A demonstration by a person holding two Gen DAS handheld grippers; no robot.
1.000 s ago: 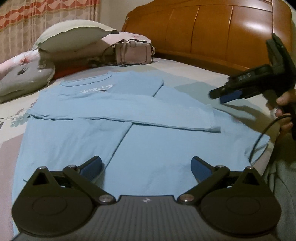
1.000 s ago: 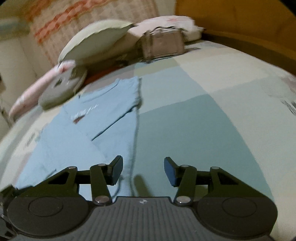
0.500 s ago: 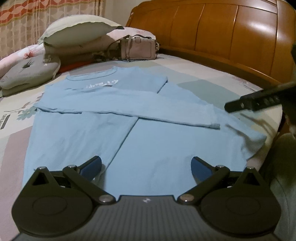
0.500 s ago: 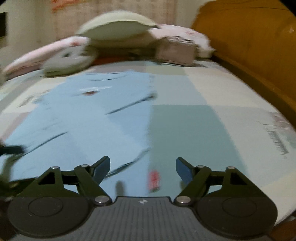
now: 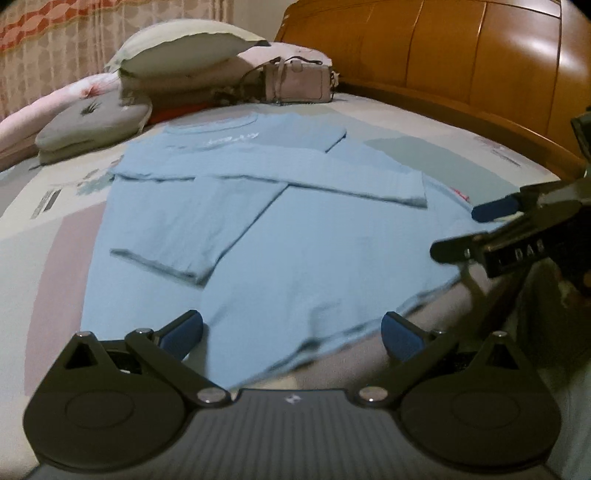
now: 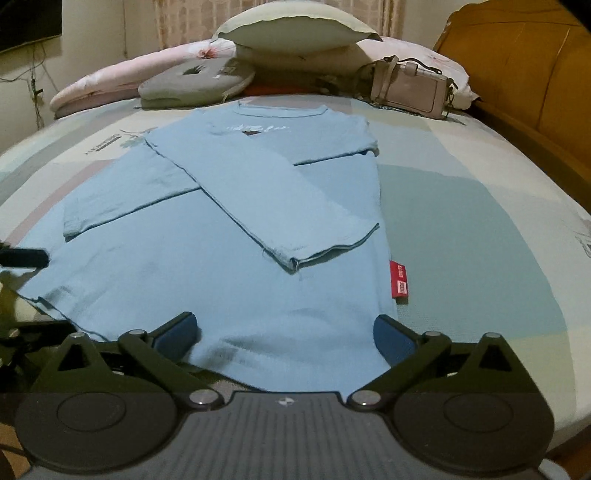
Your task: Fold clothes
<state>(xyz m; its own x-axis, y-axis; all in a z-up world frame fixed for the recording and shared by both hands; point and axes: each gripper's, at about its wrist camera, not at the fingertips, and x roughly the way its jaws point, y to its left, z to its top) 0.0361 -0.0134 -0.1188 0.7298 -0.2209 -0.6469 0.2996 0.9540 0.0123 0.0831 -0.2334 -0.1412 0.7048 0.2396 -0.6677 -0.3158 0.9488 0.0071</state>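
A light blue long-sleeved shirt (image 5: pixel 295 236) (image 6: pixel 221 266) lies flat on the bed, collar far from me, both sleeves folded across its body. A red tag (image 6: pixel 400 278) sticks out at its right side seam. My left gripper (image 5: pixel 291 332) hovers open over the near hem, nothing pinched. My right gripper (image 6: pixel 284 332) stands over the hem's right part with its jaws opening wide; the cloth lies below them, not pressed. In the left wrist view the right gripper (image 5: pixel 469 230) reaches in from the right edge. One left finger (image 6: pixel 26 257) shows at the right wrist view's left edge.
Pillows (image 6: pixel 295 26), a grey cushion (image 6: pixel 195 81) and a pale handbag (image 6: pixel 410 90) are piled at the far end of the bed. A wooden headboard (image 5: pixel 461 62) runs along the right. The patterned bedsheet (image 6: pixel 461 221) is bare right of the shirt.
The right gripper's jaws have spread wider, and it has swung round to face the shirt's hem squarely. The left gripper has drawn back, so the near hem shows between its fingers.
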